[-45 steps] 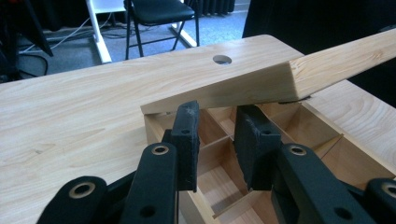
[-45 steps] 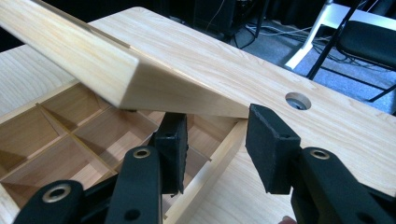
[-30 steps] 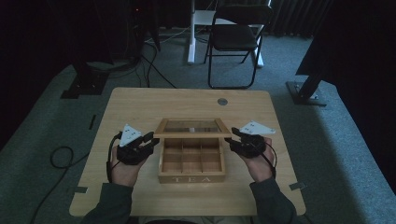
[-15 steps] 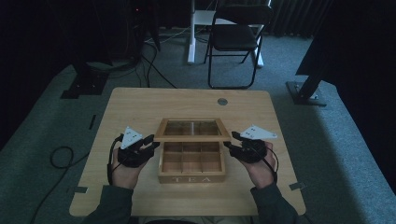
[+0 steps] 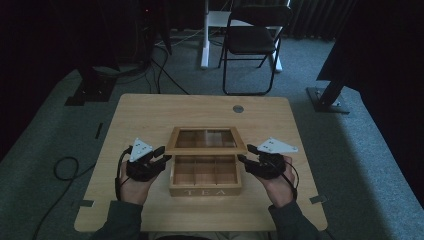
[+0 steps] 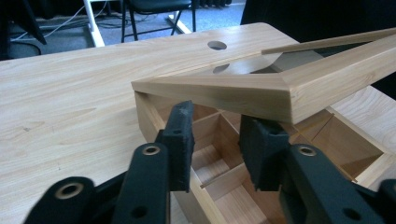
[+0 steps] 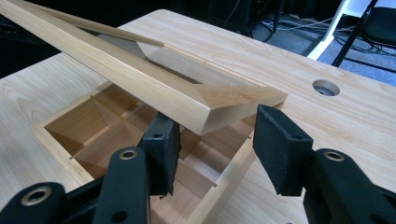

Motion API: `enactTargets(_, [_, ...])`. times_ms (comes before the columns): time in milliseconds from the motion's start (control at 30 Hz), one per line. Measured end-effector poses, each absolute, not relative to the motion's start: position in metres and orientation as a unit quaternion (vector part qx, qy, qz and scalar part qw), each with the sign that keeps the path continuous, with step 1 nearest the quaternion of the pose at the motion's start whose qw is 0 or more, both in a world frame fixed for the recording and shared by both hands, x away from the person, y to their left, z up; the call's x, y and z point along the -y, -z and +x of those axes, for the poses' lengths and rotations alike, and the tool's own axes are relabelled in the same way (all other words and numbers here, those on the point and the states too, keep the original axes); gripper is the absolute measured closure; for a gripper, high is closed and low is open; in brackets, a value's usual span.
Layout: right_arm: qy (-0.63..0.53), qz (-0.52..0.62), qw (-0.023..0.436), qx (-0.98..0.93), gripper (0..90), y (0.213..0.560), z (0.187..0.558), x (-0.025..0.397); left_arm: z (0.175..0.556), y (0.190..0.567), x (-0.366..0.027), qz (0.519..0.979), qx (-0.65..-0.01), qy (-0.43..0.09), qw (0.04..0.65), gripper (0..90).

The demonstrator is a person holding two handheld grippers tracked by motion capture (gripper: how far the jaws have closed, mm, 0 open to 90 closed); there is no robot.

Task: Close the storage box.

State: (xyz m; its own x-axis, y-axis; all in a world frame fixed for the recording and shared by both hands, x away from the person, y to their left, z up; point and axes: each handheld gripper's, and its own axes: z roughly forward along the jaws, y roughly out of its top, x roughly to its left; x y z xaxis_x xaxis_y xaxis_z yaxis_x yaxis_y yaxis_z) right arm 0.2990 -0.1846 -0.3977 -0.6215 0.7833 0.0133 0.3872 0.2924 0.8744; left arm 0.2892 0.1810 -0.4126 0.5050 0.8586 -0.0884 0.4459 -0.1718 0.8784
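Here, two grippers work at the lid of a wooden tea box, one on each side.

The left gripper (image 6: 212, 144) has its jaws spread, nothing pinched, tucked just under the left front corner of the lid (image 6: 261, 93). The right gripper (image 7: 217, 149) is spread too, under the lid's right front corner, holding nothing. Using both corners at once probably keeps the lid level so it does not twist. The lid (image 5: 206, 141) has a glass window and stands partly raised, tipped up and back over the far edge of the tea box (image 5: 205, 190), likely hinged there. The box sits near the front middle of the tabletop (image 5: 150, 115), between the two hands, and its little square compartments (image 7: 116, 126) look empty. A round hole (image 5: 238, 108) is farther back in the tabletop, and a black folding chair (image 5: 252, 42) stands on the floor behind.
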Motion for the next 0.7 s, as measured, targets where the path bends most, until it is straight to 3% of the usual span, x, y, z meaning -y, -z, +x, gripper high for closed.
enactTargets(300, [-0.454,0.376,0.218,-0.777,50.4,0.403,0.293,0.184,0.280,0.415,-0.184,0.730,-0.449,-0.218,0.466,55.8])
enactTargets(700, [-0.445,0.372,0.230,-0.782,50.1,0.411,0.286,0.183,0.271,0.422,-0.187,0.730,-0.453,-0.211,0.465,53.7])
